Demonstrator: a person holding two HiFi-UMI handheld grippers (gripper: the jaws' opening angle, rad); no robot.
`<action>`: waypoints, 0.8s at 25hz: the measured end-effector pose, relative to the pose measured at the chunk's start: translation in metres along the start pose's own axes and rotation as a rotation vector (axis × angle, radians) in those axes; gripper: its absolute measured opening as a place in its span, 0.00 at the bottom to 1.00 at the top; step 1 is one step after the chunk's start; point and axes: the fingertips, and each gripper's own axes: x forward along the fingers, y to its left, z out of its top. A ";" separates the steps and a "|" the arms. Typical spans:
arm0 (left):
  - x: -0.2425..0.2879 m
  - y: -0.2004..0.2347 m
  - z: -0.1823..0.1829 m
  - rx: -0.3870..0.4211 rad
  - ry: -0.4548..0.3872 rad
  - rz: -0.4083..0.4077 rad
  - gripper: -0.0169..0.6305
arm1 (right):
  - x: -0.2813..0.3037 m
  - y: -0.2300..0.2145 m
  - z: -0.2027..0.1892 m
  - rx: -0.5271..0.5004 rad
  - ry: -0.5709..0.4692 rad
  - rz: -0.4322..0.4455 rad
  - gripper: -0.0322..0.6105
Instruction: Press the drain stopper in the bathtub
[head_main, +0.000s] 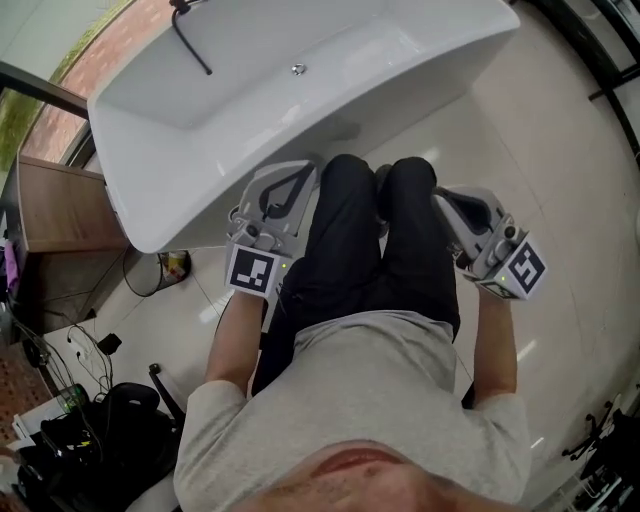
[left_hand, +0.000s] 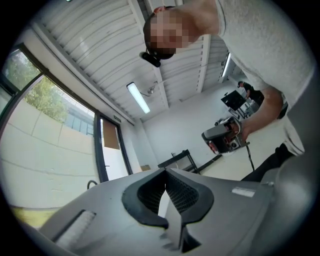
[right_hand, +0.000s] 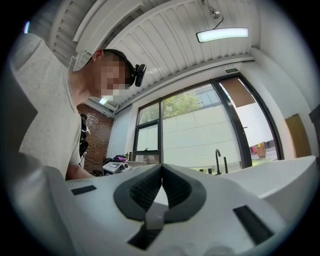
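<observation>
The drain stopper (head_main: 298, 69) is a small round metal button on the floor of the bathtub (head_main: 170, 190), in the upper middle of the head view, well apart from both my tools. I judge the task not yet begun, so the step in hand is the reach toward the stopper.

My left gripper (head_main: 285, 190) hangs by my left thigh, just beside the tub's near wall, and my right gripper (head_main: 455, 210) hangs by my right thigh. Each gripper view shows the jaws tip to tip with nothing between them. Closed jaws suit a press, so next I should lift one gripper over the rim and bring its tips straight down on the stopper.

The tub's near wall stands in the way. The black faucet (head_main: 188, 35) at upper left looks clear of that path. A wooden cabinet (head_main: 60, 205) stands at the left edge, with cables (head_main: 85, 350) on the floor at lower left.
</observation>
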 end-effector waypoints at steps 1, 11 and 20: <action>0.000 -0.006 0.009 -0.007 -0.030 -0.016 0.04 | 0.002 0.009 0.001 -0.022 0.011 0.018 0.05; -0.022 -0.030 0.027 0.011 -0.064 -0.046 0.04 | 0.014 0.073 0.004 -0.113 0.027 0.139 0.05; -0.022 -0.034 0.024 0.002 -0.070 -0.063 0.04 | 0.013 0.076 0.010 -0.119 0.006 0.107 0.05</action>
